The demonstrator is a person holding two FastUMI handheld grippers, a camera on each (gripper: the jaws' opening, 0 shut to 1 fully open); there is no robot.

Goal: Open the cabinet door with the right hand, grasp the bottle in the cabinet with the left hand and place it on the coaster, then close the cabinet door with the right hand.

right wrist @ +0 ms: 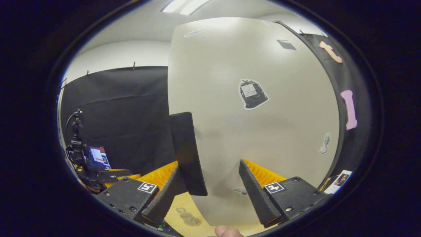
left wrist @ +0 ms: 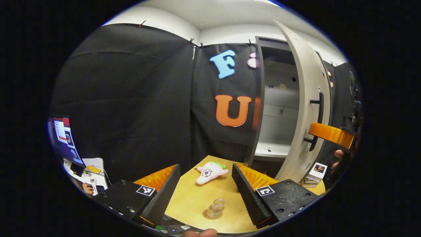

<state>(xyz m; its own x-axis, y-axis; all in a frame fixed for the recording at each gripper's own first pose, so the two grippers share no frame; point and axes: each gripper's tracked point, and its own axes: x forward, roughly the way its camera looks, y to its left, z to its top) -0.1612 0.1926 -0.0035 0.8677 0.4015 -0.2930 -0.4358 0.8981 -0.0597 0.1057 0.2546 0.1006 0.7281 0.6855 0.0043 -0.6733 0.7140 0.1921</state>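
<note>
Bottle (left wrist: 217, 206) upright on coaster (left wrist: 212, 215) near table's (left wrist: 194, 197) front edge; left gripper (left wrist: 205, 192) open, empty; right gripper (right wrist: 217, 191) open, apparently straddling door (right wrist: 263, 131) edge.

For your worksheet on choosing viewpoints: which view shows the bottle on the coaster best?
The left gripper view: the bottle stands on the coaster, in plain sight between that gripper's fingers. In the right gripper view the bottle sits at the bottom edge, small and blurred, beside the cabinet door.

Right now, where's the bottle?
In the left gripper view the bottle stands on the coaster on the wooden table, low between the left gripper fingers, in front of the plush toy.
</note>
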